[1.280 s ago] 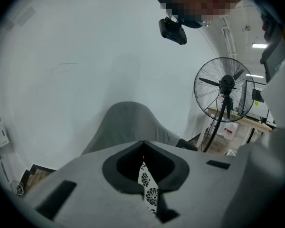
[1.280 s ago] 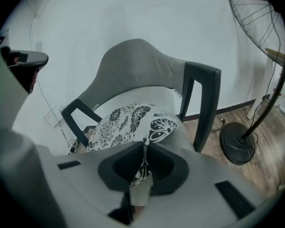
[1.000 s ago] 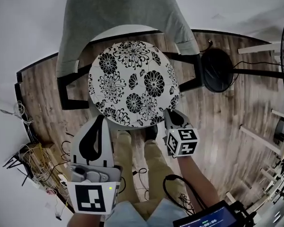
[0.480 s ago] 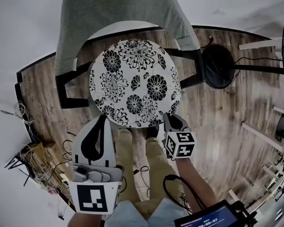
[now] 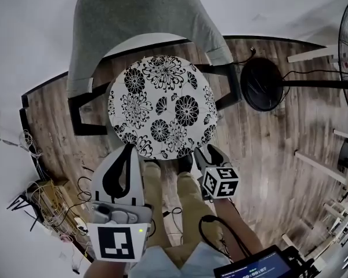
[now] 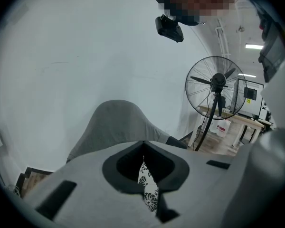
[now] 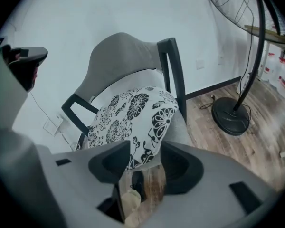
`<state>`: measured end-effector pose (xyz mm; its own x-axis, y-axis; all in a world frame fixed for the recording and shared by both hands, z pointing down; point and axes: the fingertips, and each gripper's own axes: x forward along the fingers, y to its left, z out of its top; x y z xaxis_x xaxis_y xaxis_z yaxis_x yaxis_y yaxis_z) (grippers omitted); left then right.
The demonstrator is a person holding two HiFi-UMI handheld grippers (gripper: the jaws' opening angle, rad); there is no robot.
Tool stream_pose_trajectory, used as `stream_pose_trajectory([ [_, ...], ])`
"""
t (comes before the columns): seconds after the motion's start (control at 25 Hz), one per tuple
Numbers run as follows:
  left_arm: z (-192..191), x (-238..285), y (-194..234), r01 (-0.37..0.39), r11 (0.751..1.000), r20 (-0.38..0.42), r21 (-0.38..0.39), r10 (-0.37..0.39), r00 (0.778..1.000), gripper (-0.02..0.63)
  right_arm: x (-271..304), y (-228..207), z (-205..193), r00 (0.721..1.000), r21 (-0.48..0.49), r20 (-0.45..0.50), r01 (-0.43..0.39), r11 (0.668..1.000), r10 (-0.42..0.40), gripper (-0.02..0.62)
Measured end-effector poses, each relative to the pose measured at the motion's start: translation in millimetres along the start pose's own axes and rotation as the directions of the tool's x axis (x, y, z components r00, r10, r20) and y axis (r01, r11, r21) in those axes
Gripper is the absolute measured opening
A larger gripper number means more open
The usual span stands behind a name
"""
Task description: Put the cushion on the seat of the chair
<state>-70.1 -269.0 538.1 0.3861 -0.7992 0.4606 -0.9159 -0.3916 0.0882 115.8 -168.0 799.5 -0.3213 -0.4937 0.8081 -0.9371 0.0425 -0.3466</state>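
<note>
One chair (image 5: 133, 22) took up the far middle of the scene, its grey back toward the wall. The round flowered cushion (image 5: 162, 106) already lay on its seat (image 7: 128, 83) and covered nearly all of it. From the right gripper view, the cushion's near edge seemed to ride a little high and to reach past the seat's front.

The step in hand looked like the release. The right gripper (image 5: 207, 152) sat at the cushion's near right edge with its jaws opening. The fingers were spread to either side of the rim, and neither pad pressed the fabric. To finish well, it should draw straight back toward the person so that no pad drags the cover along.

The left gripper (image 5: 128, 149) had its fingers pressed together on nothing, with the tip just beside the near left edge. That blunt closed tip could nudge the cushion farther in if it does not settle flat.

Sideways room was tight. A dark armrest (image 5: 81, 112) flanked the cushion on the left, and another (image 5: 229, 86) on the right. The fan base (image 5: 265, 84) stood on the floor to the right of the chair, and loose cables (image 5: 40, 196) lay at the near left. The clearest way out was toward the near side, above the person's legs (image 5: 180, 196).
</note>
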Motion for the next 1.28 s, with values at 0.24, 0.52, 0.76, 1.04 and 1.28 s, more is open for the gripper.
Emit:
stream_pose_trajectory([
  [0.24, 38, -15, -13, -0.024, 1.000, 0.063, 0.014, 0.023, 0.998, 0.009, -53, 20, 55, 0.991, -0.039, 0.127, -0.032, 0.999, 0.036, 0.201],
  [0.52, 113, -61, -34, -0.082, 0.996, 0.177, 0.021, 0.077, 0.981, 0.009, -157, 99, 178, 0.921, -0.223, 0.342, -0.111, 0.968, 0.185, 0.166],
  [0.76, 188, -108, -39, -0.155, 0.986, 0.320, 0.054, 0.130, 0.939, 0.009, -257, 177, 271, 0.807, -0.402, 0.504, -0.097, 0.910, 0.309, 0.095],
  [1.04, 249, -149, -61, -0.184, 0.981, 0.420, 0.063, 0.141, 0.896, 0.009, -353, 221, 312, 0.674, -0.521, 0.633, 0.008, 0.853, 0.381, 0.011],
  [1.28, 277, -173, -69, -0.208, 0.976, 0.499, 0.069, 0.146, 0.854, 0.009, -393, 238, 319, 0.618, -0.559, 0.667, 0.045, 0.828, 0.416, 0.005],
])
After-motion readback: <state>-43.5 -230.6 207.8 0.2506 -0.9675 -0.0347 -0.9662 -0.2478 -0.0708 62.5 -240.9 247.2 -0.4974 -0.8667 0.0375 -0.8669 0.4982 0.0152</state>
